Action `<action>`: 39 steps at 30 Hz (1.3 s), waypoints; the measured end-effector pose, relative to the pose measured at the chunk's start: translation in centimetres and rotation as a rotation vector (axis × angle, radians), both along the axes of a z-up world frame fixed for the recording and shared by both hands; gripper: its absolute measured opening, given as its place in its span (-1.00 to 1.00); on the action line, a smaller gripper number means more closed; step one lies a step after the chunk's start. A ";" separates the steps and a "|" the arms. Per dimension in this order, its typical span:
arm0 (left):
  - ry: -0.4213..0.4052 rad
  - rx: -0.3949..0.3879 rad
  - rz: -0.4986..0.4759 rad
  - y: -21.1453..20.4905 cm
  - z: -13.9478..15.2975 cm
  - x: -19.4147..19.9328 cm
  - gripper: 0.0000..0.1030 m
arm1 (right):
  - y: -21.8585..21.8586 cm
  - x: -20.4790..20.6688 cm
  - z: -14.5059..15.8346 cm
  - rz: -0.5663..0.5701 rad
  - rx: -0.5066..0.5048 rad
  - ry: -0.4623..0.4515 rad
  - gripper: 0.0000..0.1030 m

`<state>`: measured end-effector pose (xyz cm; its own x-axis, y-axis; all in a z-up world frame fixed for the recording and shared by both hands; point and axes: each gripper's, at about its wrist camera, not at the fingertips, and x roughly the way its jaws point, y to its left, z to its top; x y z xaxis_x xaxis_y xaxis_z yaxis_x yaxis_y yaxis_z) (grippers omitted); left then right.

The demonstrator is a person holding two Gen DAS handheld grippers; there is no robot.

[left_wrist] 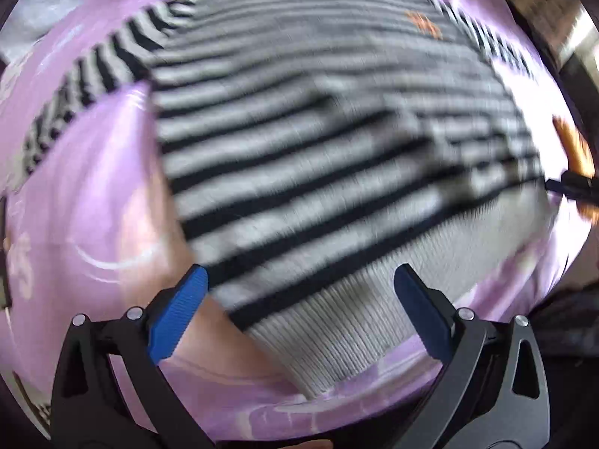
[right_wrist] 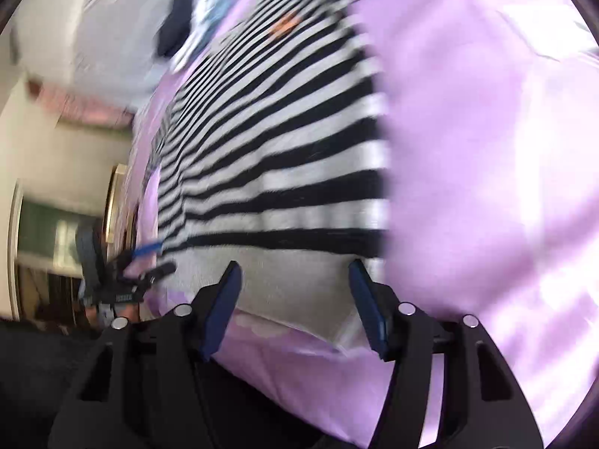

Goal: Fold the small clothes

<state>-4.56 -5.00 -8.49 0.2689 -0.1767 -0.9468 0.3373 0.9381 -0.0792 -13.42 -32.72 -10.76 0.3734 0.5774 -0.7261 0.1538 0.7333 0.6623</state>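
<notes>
A black-and-white striped sweater (left_wrist: 299,142) with a grey ribbed hem (left_wrist: 355,321) lies flat on a purple bedsheet (left_wrist: 93,194). It has a small orange patch (left_wrist: 425,24) on the chest. My left gripper (left_wrist: 299,280) is open, empty, just above the hem near its left corner. My right gripper (right_wrist: 294,273) is open and empty over the hem (right_wrist: 292,284) at the sweater's (right_wrist: 277,142) right corner. The left gripper also shows at the left of the right wrist view (right_wrist: 149,262). Both views are motion-blurred.
Dark and light clothes (right_wrist: 191,22) lie beyond the sweater's top. A grey cloth (left_wrist: 63,3) lies at the far left. The bed edge runs left of the sweater, with room furniture (right_wrist: 56,224) past it. Bare sheet (right_wrist: 486,149) lies to the right.
</notes>
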 end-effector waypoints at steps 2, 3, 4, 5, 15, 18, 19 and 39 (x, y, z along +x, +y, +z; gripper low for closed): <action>-0.029 -0.042 0.027 -1.0 0.8 1.4 0.96 | 0.1 1.6 2.2 -0.020 -0.055 -0.096 0.34; -0.028 -0.069 0.030 -1.5 1.3 2.6 0.96 | 0.0 3.0 3.3 -0.033 -0.073 -0.147 0.43; -0.023 -0.100 0.028 -2.2 2.0 4.4 0.96 | -0.3 4.2 3.8 -0.052 -0.064 -0.184 0.45; -0.031 -0.107 0.033 -3.1 2.2 5.6 0.96 | -0.4 5.7 4.0 -0.080 -0.052 -0.205 0.45; -0.079 -0.017 0.198 -2.2 2.8 16.1 0.96 | -2.6 22.9 5.0 -0.172 0.037 -0.260 0.45; -0.112 0.009 0.272 -0.5 3.5 20.4 0.96 | -1.6 26.8 4.3 -0.155 0.075 -0.240 0.45; -0.110 0.004 0.292 0.2 3.6 21.3 0.96 | -1.5 27.8 4.1 -0.151 0.082 -0.235 0.45; -0.120 0.142 0.506 9.3 0.1 29.3 0.96 | -25.1 19.2 -1.4 -0.570 0.097 -0.176 0.20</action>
<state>24.70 4.27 -8.40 0.3947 0.1307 -0.9095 -0.1606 0.9844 0.0717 5.80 -57.84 -12.20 0.7531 0.3117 -0.5793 0.3866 0.5028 0.7731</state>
